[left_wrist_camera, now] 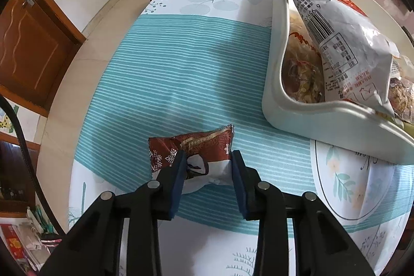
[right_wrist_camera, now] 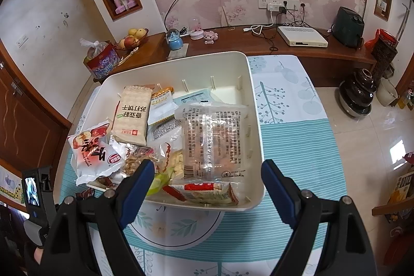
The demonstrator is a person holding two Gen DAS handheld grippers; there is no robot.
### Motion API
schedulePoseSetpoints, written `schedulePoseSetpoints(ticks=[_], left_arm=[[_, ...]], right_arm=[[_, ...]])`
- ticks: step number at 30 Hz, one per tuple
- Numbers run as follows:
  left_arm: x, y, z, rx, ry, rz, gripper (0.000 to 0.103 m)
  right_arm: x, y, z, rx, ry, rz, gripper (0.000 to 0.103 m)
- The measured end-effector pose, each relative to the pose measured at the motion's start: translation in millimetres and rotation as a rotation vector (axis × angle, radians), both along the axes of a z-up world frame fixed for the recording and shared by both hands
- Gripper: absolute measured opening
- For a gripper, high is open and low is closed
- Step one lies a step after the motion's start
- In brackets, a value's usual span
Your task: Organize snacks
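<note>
My left gripper [left_wrist_camera: 208,159] is shut on a small dark red and white snack packet [left_wrist_camera: 191,154], held just above the striped teal tablecloth [left_wrist_camera: 181,64]. To its right stands the cream snack bin [left_wrist_camera: 282,84], with a grey and red bag [left_wrist_camera: 344,38] hanging over its rim. In the right wrist view the bin [right_wrist_camera: 254,120] is full of several packets: a beige cracker pack [right_wrist_camera: 133,118], a clear pack [right_wrist_camera: 212,141], a white and red bag [right_wrist_camera: 95,154]. My right gripper [right_wrist_camera: 204,177] is open and empty over the bin's near edge.
A wooden sideboard [right_wrist_camera: 233,43] behind the table holds a fruit bowl [right_wrist_camera: 133,38], a bagged red box [right_wrist_camera: 102,61], a white set-top box [right_wrist_camera: 301,36] and trinkets. A dark pot [right_wrist_camera: 358,89] stands on the tiled floor at the right. The left gripper's body [right_wrist_camera: 33,188] shows at lower left.
</note>
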State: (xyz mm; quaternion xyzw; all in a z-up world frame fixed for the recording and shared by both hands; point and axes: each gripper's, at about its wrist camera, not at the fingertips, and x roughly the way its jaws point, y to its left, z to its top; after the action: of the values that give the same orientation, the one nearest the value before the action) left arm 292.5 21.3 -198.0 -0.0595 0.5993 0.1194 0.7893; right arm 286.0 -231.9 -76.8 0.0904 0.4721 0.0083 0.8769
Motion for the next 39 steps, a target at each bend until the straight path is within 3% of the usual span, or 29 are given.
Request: schedulePoseSetpoints(ticks=[10,28,39], left_arm=[[-18,5,12,-0.039,-0.014,-0.021,0.025],[-33,19,27,-0.1,-0.068,-0.036,0.02],[-53,11,78,-0.079,-0.175,-0.063,0.019]], right_arm=[[-8,14,11,-0.032,-0.023,0.028,0.085],[-64,48,24,-0.107,-0.013,0.11,0.085],[-84,55,31,-0.104,-0.032,0.144,0.085]])
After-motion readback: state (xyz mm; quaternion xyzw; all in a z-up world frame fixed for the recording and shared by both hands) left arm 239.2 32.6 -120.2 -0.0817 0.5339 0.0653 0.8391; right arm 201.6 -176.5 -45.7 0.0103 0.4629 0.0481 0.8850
